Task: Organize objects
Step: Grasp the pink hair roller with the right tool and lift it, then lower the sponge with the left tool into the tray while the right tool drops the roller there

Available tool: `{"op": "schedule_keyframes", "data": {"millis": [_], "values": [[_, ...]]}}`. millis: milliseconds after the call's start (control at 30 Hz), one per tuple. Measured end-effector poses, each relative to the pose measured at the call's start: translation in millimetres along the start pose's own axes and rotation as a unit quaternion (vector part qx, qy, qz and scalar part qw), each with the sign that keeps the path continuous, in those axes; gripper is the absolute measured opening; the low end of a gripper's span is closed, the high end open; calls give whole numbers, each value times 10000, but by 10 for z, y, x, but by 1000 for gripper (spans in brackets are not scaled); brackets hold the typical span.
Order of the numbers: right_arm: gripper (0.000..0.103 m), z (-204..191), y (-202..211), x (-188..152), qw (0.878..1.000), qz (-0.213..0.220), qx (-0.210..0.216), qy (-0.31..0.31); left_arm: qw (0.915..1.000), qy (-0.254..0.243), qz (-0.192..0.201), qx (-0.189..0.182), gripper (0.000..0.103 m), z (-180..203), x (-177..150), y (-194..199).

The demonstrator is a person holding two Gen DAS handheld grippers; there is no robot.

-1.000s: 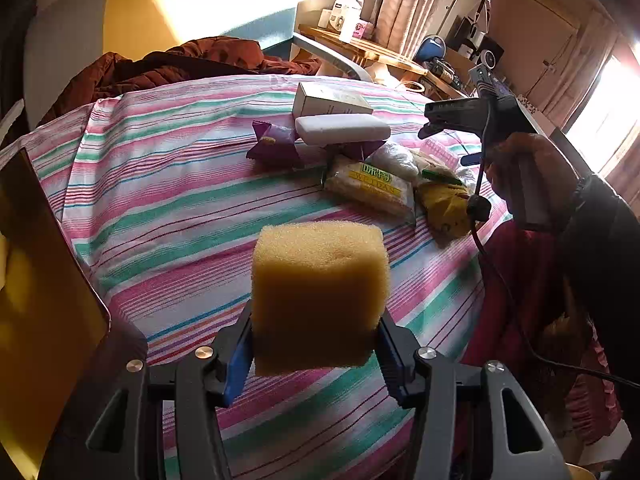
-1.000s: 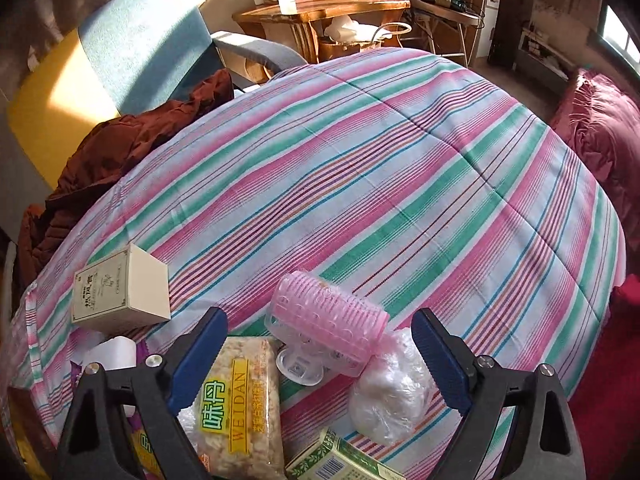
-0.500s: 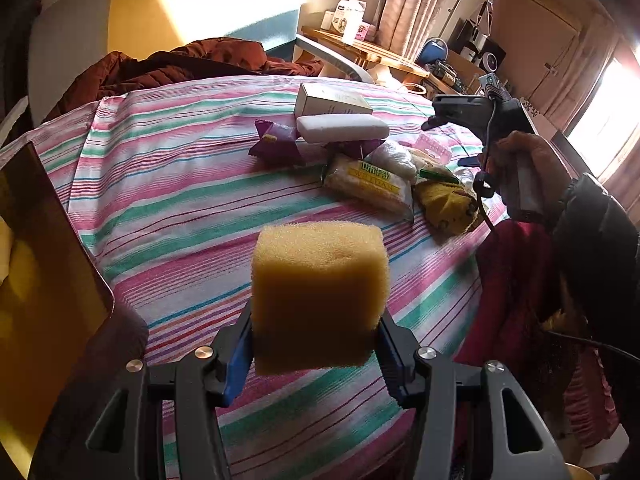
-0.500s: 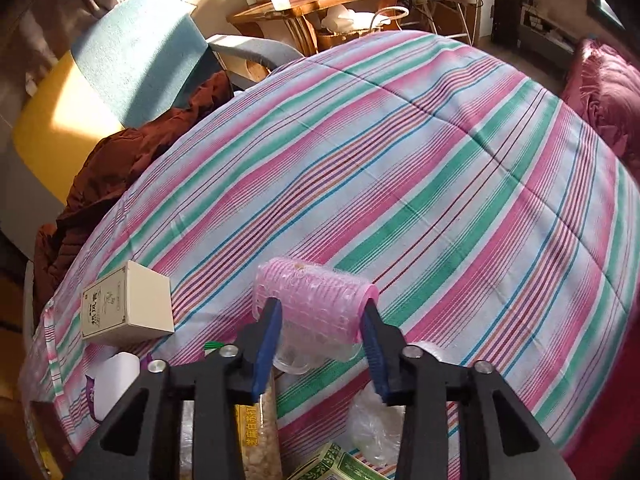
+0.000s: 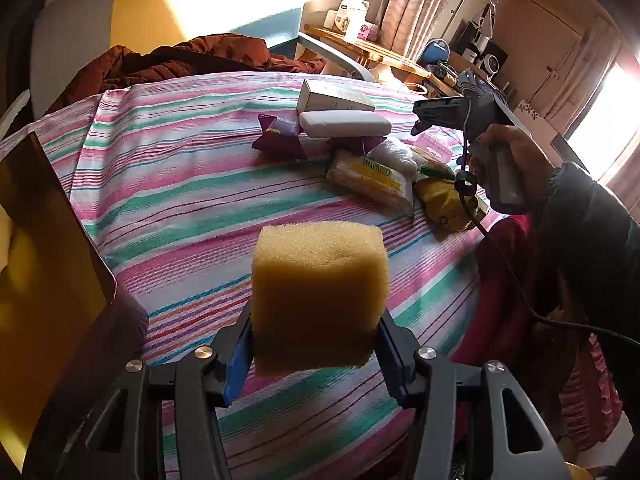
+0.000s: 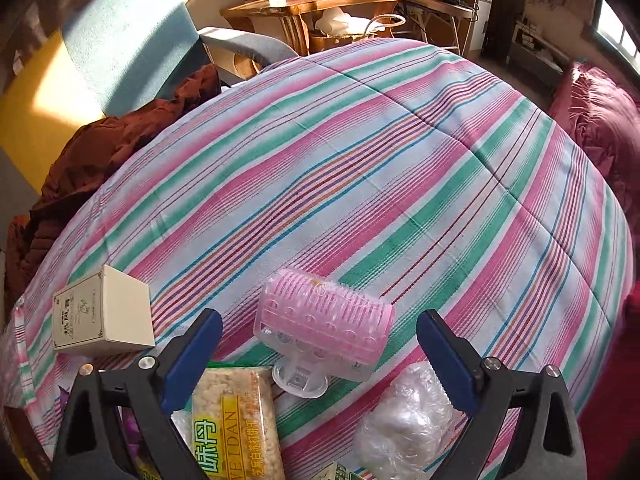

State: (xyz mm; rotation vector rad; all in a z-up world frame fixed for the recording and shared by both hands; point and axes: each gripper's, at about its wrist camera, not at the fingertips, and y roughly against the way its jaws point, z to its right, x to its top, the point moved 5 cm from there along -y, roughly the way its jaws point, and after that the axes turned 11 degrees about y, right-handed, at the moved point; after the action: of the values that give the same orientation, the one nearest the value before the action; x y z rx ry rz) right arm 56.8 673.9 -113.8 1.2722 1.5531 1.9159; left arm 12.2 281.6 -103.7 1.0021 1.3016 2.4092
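A yellow sponge block [image 5: 320, 296] is held above the striped bed cover [image 5: 180, 200], with my left gripper [image 5: 316, 344] shut on its lower sides. In the right wrist view a pink hair roller [image 6: 324, 332] with a clear clip lies on the cover. My right gripper [image 6: 318, 320] straddles it with its jaws opening wide, and the blue pads [image 6: 192, 356] stand clear of the roller. In the left wrist view a person's hand [image 5: 504, 152] holds that gripper over the pile of objects.
Beside the roller lie a cream box [image 6: 104, 316], a cracker packet [image 6: 236, 424] and a clear plastic bundle [image 6: 404, 420]. A white bar [image 5: 344, 124], a purple packet [image 5: 280, 136] and a yellow packet [image 5: 444, 204] share the pile. A brown jacket [image 6: 112, 144] lies at the bed's far side.
The right gripper's jaws closed in on the pink roller half a second ago and now stand wide apart again, with the roller lying on the cover. The left gripper and sponge have not moved.
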Motion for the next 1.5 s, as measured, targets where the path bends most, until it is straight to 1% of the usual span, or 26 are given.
{"op": "schedule_keyframes", "data": {"millis": [100, 167, 200, 233, 267, 367, 433, 467, 567, 633, 667, 733, 800, 900, 1000, 1133, 1300, 1433, 1500], "values": [[98, 119, -116, -31, 9991, -367, -43, -191, 10000, -3, -32, -22, 55, 9, -12, -20], [98, 186, -194, -75, 9977, -580, 38, -346, 10000, -7, -58, -34, 55, 16, -25, -31], [94, 202, -196, -69, 9977, -569, 31, -358, 10000, -11, -70, -40, 55, 19, -30, -36], [77, 202, -168, -47, 9984, -460, 20, -324, 10000, -15, -84, -40, 55, 22, -37, -41], [76, 182, -140, -21, 9991, -337, 53, -236, 10000, -16, -86, -35, 55, 22, -41, -42], [75, 99, -142, -4, 9995, -280, -10, 120, 10000, -5, -60, -39, 55, 19, -44, -21], [75, 80, -106, 12, 9996, -188, 30, 207, 10000, -1, -23, -20, 55, 15, -37, 4], [75, 93, -66, 29, 9997, -90, 24, 211, 10000, -3, 5, -11, 55, 17, -34, 25], [75, 147, 139, 101, 9991, 378, 38, 205, 9999, -12, 161, 4, 55, 16, 1, 136], [75, 113, 231, 138, 9981, 564, 110, 220, 9997, 23, 252, 35, 55, -12, 32, 226], [75, -32, 240, 179, 9972, 668, 181, 272, 9994, 66, 335, 52, 55, -39, 48, 304], [75, -169, 360, 183, 9944, 908, 319, 444, 9986, 148, 497, 87, 55, -103, 67, 463], [75, -325, 567, 115, 9901, 1131, 516, 647, 9971, 269, 701, 140, 55, -201, 84, 649], [75, -643, 835, 3, 9827, 1351, 797, 980, 9933, 532, 984, 301, 55, -441, 91, 954], [75, -938, 1014, -159, 9738, 1470, 1155, 1293, 9888, 791, 1152, 527, 55, -712, 65, 1163], [75, -1456, 1218, -373, 9594, 1539, 1589, 1749, 9785, 1255, 1338, 941, 55, -1179, -48, 1415], [75, -2095, 1501, -757, 9332, 1558, 2192, 2383, 9661, 1703, 1446, 1297, 55, -1615, -215, 1585], [75, -2534, 1628, -1147, 9111, 1408, 2595, 2877, 9571, 1958, 1511, 1510, 55, -1900, -297, 1680], [75, -2748, 1669, -1375, 8982, 1291, 2791, 3142, 9523, 2054, 1539, 1653, 55, -2037, -320, 1721]]}}
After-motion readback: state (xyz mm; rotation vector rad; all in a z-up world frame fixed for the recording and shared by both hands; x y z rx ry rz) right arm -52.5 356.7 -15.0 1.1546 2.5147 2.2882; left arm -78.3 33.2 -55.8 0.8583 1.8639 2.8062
